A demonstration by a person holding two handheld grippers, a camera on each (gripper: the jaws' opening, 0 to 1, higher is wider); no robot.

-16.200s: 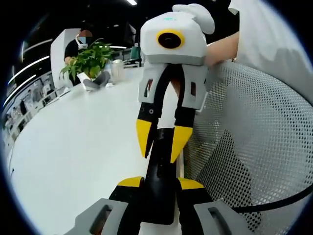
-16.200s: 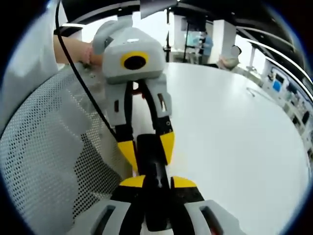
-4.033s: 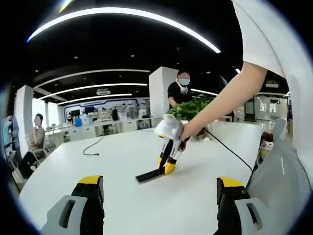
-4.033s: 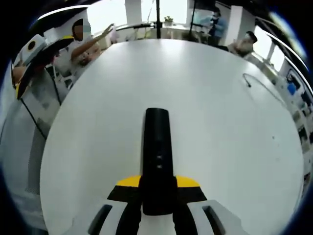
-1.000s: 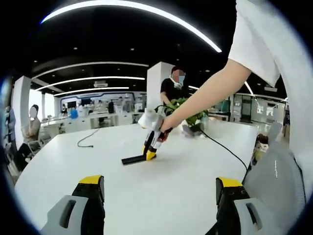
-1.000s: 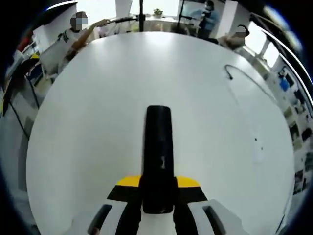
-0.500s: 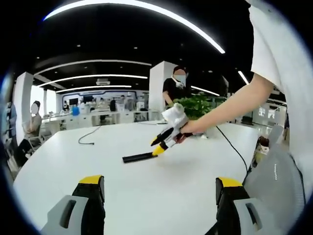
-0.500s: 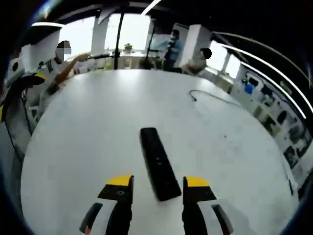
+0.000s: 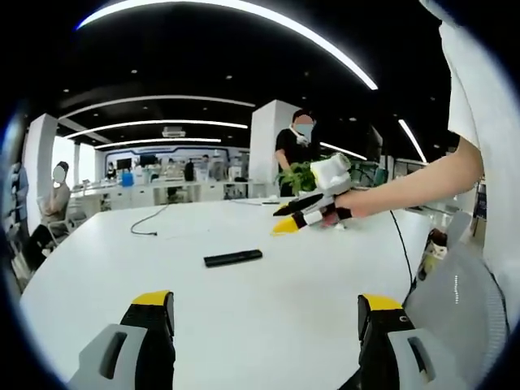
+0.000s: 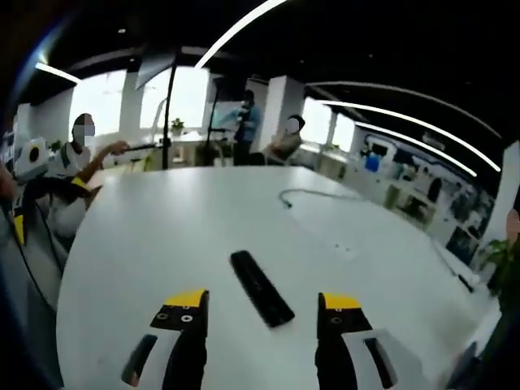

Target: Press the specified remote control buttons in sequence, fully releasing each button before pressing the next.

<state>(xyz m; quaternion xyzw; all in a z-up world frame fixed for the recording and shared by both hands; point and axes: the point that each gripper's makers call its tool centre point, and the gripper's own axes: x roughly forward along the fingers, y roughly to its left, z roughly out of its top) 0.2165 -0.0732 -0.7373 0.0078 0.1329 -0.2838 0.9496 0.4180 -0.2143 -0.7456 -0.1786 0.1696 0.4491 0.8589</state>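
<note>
Right gripper view: the white desk (image 10: pixel 146 244) carries the remote (image 10: pixel 261 298), flat, just ahead of the right claw (image 10: pixel 264 321), whose jaws stand apart and empty. The left claw (image 9: pixel 266 313) is also spread wide, with the remote well ahead. Risk, I judge: the lifted right claw may lose the remote from sight.

A large white table (image 9: pixel 244 301) fills the lower half of an open office, under a dark ceiling crossed by long curved light strips (image 9: pixel 244 12). At 12 o'clock in the left gripper view stands a white pillar (image 9: pixel 264 146) with a green plant (image 9: pixel 299 175) beside it; desks line the far wall at 9 o'clock. In the right gripper view bright windows (image 10: pixel 183 97) glow at 11 o'clock, and a dark cable (image 10: pixel 305 195) lies on the table.
</note>
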